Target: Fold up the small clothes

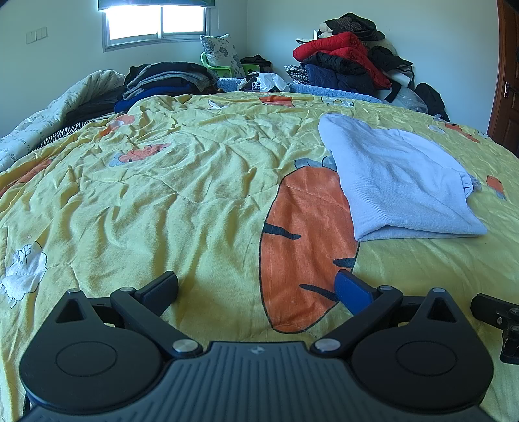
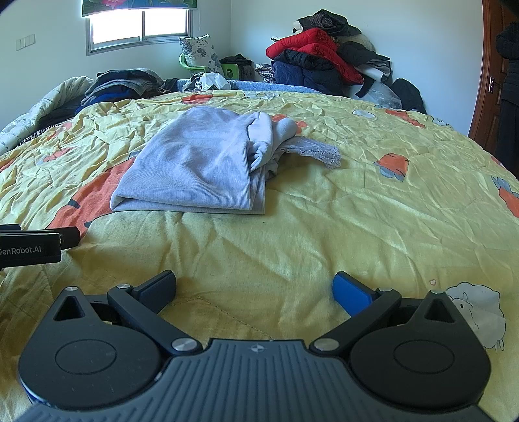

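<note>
Crumpled yellow quilt (image 2: 292, 227) bears folded ribbed lilac garment (image 2: 194, 162).

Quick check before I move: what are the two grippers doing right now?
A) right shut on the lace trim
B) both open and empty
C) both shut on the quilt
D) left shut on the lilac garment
B: the left gripper and right gripper both show fingers spread with only quilt between them; the lilac garment lies untouched ahead.

Bright window (image 1: 156, 21) in pale back wall (image 2: 253, 29); wooden door (image 1: 506, 84) right; yellow-quilted bed (image 1: 194, 181).
</note>
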Tool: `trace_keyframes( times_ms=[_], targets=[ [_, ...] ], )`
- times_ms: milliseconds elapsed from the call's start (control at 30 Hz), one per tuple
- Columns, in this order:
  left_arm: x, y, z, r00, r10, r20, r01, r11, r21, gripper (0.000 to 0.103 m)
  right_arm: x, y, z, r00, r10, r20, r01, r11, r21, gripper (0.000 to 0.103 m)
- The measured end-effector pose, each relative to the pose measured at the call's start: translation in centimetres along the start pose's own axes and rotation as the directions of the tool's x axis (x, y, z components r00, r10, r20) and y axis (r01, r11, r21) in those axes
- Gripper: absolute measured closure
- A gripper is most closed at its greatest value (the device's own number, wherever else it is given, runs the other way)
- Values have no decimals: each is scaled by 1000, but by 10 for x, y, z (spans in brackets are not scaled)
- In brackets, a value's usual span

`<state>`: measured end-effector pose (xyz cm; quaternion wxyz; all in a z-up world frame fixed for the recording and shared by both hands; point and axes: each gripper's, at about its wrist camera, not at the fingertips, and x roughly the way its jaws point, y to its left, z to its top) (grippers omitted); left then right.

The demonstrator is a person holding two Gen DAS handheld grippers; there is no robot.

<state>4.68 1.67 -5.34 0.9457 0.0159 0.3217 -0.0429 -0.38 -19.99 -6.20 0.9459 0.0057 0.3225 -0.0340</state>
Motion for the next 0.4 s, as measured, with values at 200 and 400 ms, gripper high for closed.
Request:
trace_keyframes(
  times_ms=[200,400],
  targets=[
    [0,-1,0,1000,0,0,0,1000,1,0,0,0,0,1000,0,0,0,1000,0,0],
    [0,1,0,1000,-1,0,1,1000,0,0,0,0,0,1000,0,0,0,1000,0,0]
  ],
)
